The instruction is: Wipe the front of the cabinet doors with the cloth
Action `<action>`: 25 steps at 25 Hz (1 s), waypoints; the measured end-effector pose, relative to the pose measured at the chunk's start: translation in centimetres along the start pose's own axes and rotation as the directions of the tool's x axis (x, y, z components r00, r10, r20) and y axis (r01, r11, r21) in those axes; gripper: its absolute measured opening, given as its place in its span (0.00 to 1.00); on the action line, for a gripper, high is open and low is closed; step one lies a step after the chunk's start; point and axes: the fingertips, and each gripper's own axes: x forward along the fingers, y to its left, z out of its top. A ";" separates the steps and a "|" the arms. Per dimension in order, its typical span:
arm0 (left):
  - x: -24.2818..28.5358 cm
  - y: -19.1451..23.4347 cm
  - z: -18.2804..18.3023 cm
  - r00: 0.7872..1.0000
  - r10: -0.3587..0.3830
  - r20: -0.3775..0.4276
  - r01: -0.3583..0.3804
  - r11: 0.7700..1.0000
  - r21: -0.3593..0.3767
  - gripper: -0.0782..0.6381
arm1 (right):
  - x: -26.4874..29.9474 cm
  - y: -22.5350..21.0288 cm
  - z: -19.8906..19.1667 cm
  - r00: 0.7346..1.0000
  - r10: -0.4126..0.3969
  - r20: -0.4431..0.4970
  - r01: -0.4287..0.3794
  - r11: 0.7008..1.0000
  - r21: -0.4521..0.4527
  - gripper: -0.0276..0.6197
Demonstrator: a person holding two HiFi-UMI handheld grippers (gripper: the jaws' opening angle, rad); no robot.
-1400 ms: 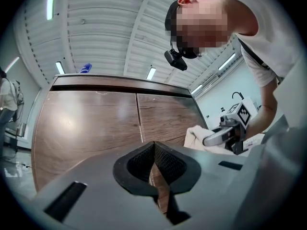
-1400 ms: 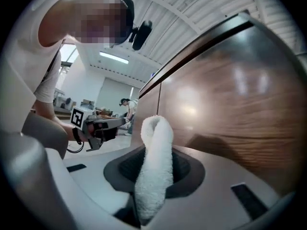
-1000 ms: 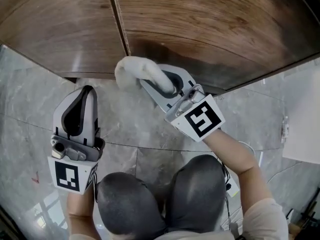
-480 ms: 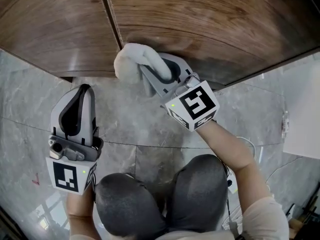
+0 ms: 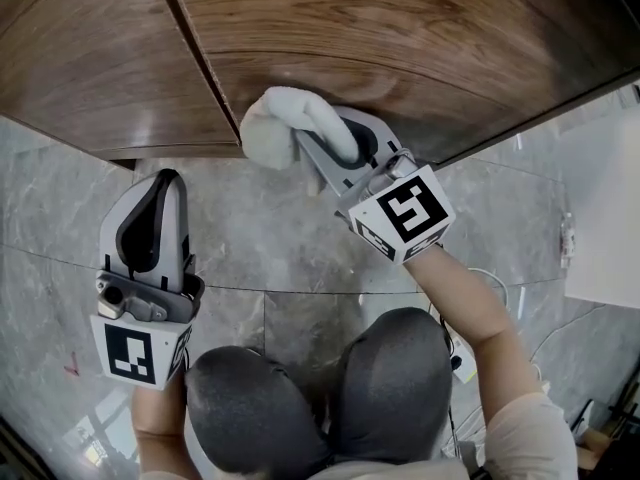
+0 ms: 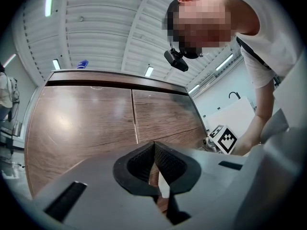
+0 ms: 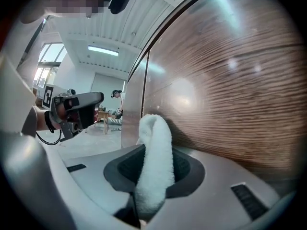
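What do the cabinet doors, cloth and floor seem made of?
The cabinet doors look like wood or wood veneer: brown grain lines, smooth, faintly glossy. The cloth looks like white terry or microfibre: thick fluffy nap. The floor looks like polished grey marble or marble-look tile: veins, joints.

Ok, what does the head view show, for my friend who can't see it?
Seen from above, the right gripper holds a white cloth at the bottom edge of a brown wooden cabinet door. The left gripper hangs shut and empty over the grey stone floor, and the person's knees show below.
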 end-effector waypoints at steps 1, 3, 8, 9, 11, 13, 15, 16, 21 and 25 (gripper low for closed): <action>0.0 -0.2 0.0 1.000 -0.003 -0.005 0.003 1.000 0.008 0.13 | -0.5 -0.3 -0.1 1.000 -0.004 0.002 0.004 1.000 0.001 0.21; 0.2 -0.4 0.1 1.000 -0.010 -0.010 0.010 1.000 0.023 0.13 | -1.3 -0.8 -0.2 1.000 -0.014 0.008 0.014 1.000 0.005 0.21; 0.5 -0.6 -0.1 0.999 -0.013 -0.033 0.014 1.000 0.027 0.13 | -2.6 -1.8 -0.4 0.999 -0.029 0.020 0.029 0.999 0.025 0.21; 0.6 -0.8 -0.2 0.999 -0.015 -0.034 0.016 1.000 0.024 0.13 | -2.9 -2.0 -0.5 0.999 -0.033 0.019 0.032 0.999 0.029 0.21; 1.1 -1.5 -0.5 0.999 -0.027 -0.035 0.028 1.000 0.015 0.13 | -3.8 -2.6 -0.6 0.999 -0.045 0.016 0.045 0.998 0.033 0.21; 1.8 -2.5 -0.6 0.998 -0.045 -0.040 0.045 0.999 0.012 0.13 | -4.8 -3.3 -0.7 0.998 -0.060 0.016 0.060 0.997 0.038 0.21; 2.4 -3.3 -0.5 0.997 -0.058 -0.045 0.059 0.998 0.013 0.13 | -6.0 -4.1 -0.8 0.997 -0.074 0.019 0.073 0.996 0.046 0.21; 2.6 -3.4 -0.5 0.997 -0.061 -0.046 0.062 0.998 0.012 0.13 | -6.3 -4.4 -0.8 0.997 -0.080 0.020 0.079 0.996 0.049 0.21; 2.6 -2.6 -0.7 0.997 -0.065 -0.042 0.065 0.998 0.002 0.13 | -7.5 -5.1 -0.6 0.993 -0.117 0.025 0.115 0.992 0.060 0.21; 2.8 -2.2 -1.2 0.998 -0.059 -0.034 0.059 0.998 -0.021 0.13 | -8.9 -6.1 -0.5 0.987 -0.160 0.029 0.158 0.986 0.058 0.21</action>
